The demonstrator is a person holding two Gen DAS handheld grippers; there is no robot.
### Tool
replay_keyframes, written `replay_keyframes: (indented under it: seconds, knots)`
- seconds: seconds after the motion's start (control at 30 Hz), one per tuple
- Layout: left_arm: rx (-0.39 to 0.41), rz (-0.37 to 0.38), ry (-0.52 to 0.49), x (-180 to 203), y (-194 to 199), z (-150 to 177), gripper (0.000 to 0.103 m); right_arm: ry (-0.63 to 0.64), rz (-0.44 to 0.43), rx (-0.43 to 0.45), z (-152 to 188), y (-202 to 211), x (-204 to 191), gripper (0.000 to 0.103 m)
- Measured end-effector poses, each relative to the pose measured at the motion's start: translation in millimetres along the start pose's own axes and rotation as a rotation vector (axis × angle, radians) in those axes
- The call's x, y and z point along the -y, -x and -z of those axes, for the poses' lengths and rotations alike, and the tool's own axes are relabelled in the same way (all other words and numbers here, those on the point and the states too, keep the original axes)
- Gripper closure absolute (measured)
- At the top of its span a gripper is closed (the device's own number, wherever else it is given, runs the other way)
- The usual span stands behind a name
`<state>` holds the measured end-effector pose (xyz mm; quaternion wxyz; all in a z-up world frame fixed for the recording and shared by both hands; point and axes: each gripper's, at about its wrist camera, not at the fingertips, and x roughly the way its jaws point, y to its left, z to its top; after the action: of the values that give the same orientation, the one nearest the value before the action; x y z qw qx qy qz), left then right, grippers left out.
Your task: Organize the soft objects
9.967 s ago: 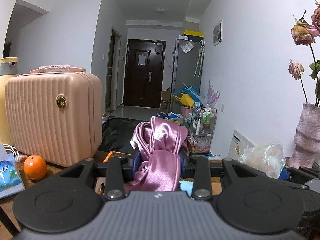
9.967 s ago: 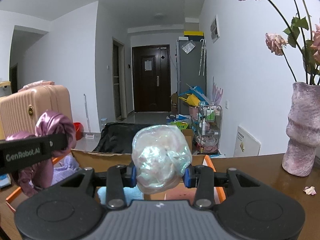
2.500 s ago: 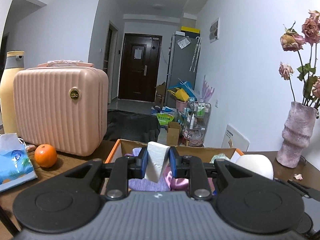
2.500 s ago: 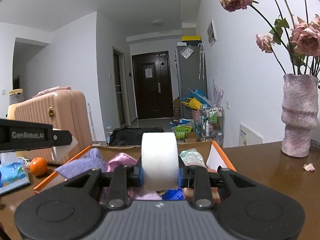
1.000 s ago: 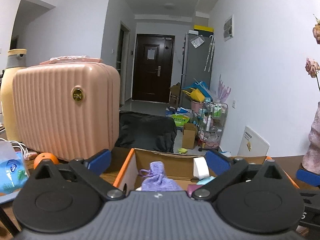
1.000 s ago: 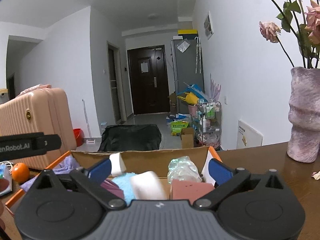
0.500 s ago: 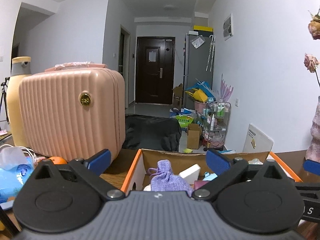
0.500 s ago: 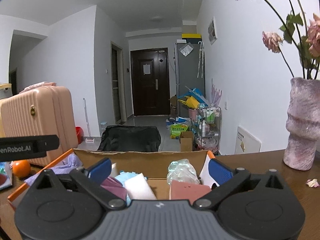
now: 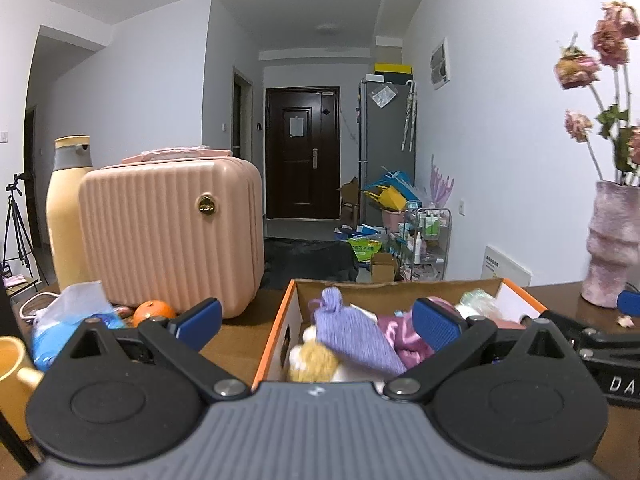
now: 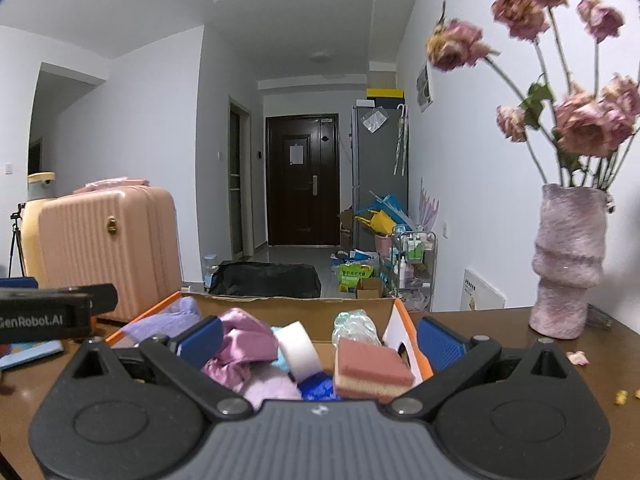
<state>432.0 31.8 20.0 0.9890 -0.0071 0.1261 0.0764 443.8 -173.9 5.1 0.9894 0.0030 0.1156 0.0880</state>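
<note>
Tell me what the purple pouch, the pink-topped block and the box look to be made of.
Purple pouch: knitted yarn, matte, ribbed texture visible.
Pink-topped block: likely sponge foam, porous, pink layer over yellow.
Box: corrugated cardboard, brown inside with orange edges.

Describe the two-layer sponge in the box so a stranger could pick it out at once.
Find the orange-edged cardboard box on the brown table, left of the pink vase. In the box's near right corner, by the crinkled clear plastic, lies the sponge. It is the only flat slab, dusty pink over pale yellow.
</note>
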Motion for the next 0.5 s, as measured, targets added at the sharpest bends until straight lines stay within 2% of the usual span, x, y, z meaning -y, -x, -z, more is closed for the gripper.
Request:
replay_keyframes:
  seconds: [0.27, 0.5]
  knots:
    - [0.0, 0.027, -0.014, -7.0, 81.2, 19.3, 0.0, -0.011, 0.014, 0.027, 13.8, 91.9, 0.3, 0.0]
    - [0.015, 0.065, -0.034, -16.0, 177.0, 47.9, 0.0, -0.009, -0.004, 0.04, 37.9, 188.0, -0.2, 0.0]
